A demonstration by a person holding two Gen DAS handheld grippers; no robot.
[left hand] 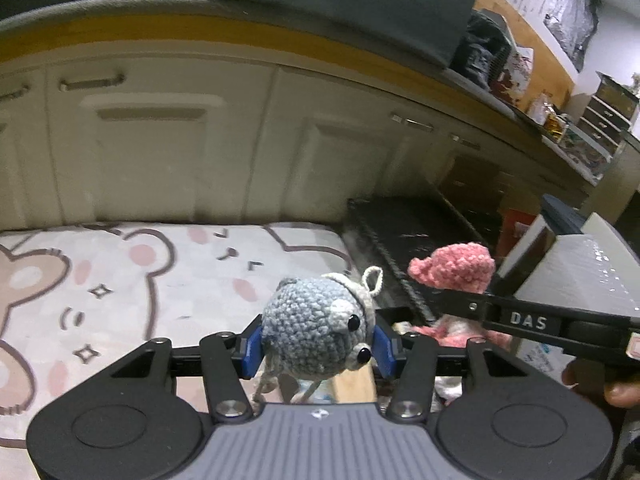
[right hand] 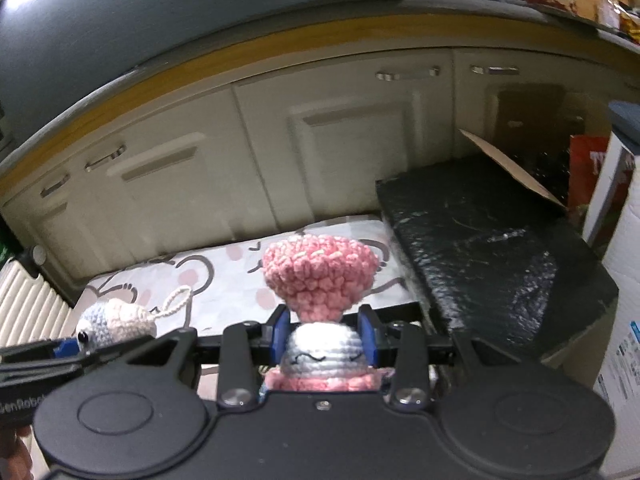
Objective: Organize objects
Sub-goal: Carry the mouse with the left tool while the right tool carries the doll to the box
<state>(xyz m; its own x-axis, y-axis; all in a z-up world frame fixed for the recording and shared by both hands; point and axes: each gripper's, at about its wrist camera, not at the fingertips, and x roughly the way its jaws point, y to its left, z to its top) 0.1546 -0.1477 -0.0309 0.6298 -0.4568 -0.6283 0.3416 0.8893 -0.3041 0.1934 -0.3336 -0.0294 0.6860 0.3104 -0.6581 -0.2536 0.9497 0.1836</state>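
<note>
Left tongs point(left hand: 318, 346): blue pads clamped on round grey-blue crocheted animal toy point(left hand: 316, 328), its lower body hidden behind the tongs. Right tongs point(right hand: 325, 338): clamped on pink-capped crocheted mushroom doll point(right hand: 320, 276), base cut off. Both held above the bear-print quilted mat point(left hand: 120, 280).
</note>
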